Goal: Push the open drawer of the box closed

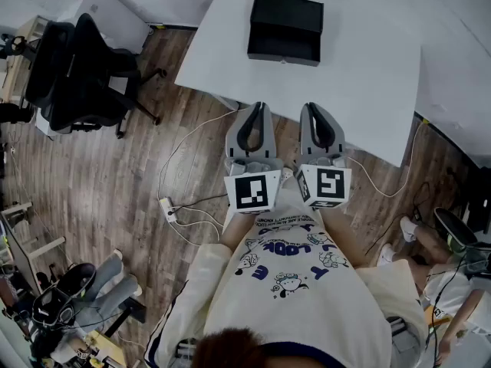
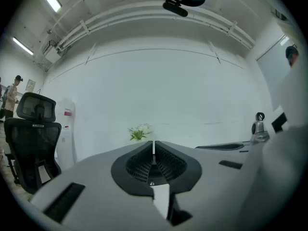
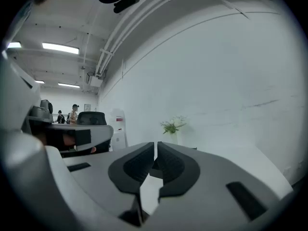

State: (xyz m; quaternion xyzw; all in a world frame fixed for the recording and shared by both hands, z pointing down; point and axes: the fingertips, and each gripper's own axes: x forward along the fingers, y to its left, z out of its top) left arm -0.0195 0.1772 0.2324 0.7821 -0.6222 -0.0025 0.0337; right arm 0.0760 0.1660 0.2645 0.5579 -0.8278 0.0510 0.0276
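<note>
Both of my grippers are closed and hold nothing. In the left gripper view the left gripper (image 2: 153, 146) has its ribbed pads (image 2: 166, 163) pressed together with only a thin seam between them. In the right gripper view the right gripper (image 3: 156, 148) is shut the same way, its jaws meeting at the tips.

From the head view I hold the two side by side close to my body, the left gripper (image 1: 258, 106) and the right gripper (image 1: 313, 107) pointing forward over the near edge of the white table (image 1: 368, 75). They do not touch each other.

The black box (image 1: 285, 12) sits at the far side of that table, well apart from both grippers and a little to the left of the table's middle. Its drawer (image 1: 283, 44) stands pulled out toward me, still open. The inside is as dark as the box itself, and I cannot tell whether anything lies in it.

A black office chair (image 1: 80, 71) stands on the wooden floor (image 1: 115, 175) to my left, and a small potted plant (image 2: 139, 132) shows against the white wall ahead of the grippers.
</note>
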